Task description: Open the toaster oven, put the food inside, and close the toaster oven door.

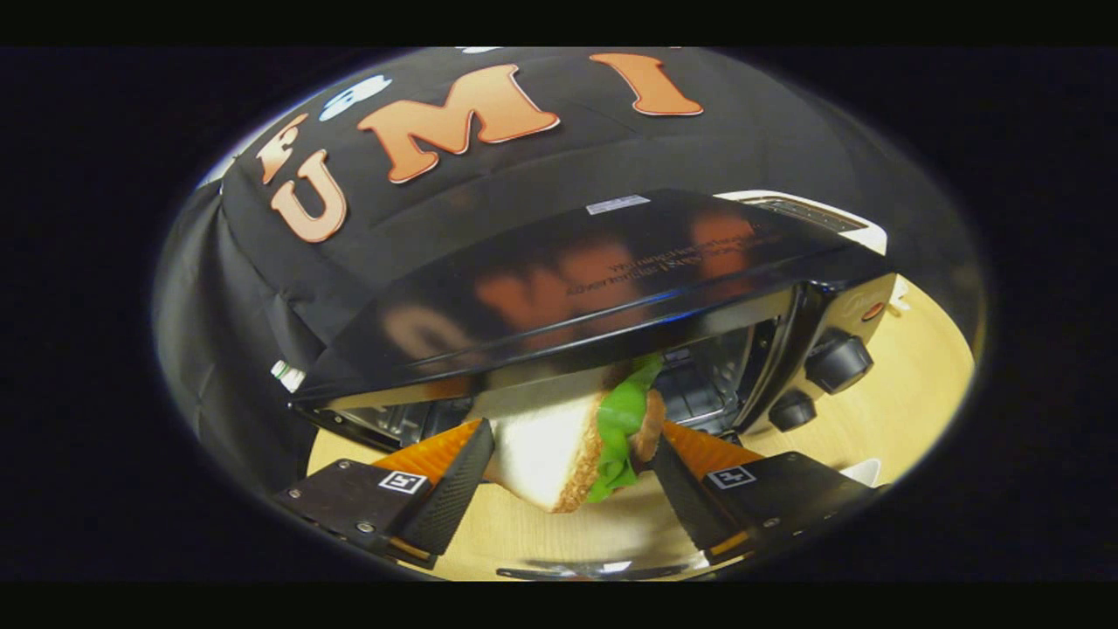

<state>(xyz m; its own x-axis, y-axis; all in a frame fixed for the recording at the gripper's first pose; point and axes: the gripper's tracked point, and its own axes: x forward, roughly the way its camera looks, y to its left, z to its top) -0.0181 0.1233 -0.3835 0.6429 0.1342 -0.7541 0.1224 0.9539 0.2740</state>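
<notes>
Holding a sandwich (559, 445) in the tool (572, 472), I see both fingers pressing on it from either side, so the tool is narrowed around the food and gripping it. Sandwich is a wedge: white bread face toward the left finger (454, 489), toasted crust edge down the middle, green lettuce (622, 428) and a brown filling layer against the right finger (686, 502). It sits between the fingers and sticks out slightly ahead of them, tilted, raised off the surface.

Just ahead of the tool is the toaster oven (594, 288), black, glossy top reflecting the booth wall. Its front opening faces me and the sandwich's far end is at the mouth of the cavity, under the top front edge. Inside I make out a wire rack (699, 384), dim. Whether the sandwich touches the rack I cannot tell. Below the fingers a shiny curved bar (603, 570) shows, probably the handle of the lowered oven door, only partly visible.

Right of the opening, two black knobs (838, 362) sit one above the other on the control panel, with a small red light above them. Light wooden surface (908, 384) lies under and right of the oven.
</notes>
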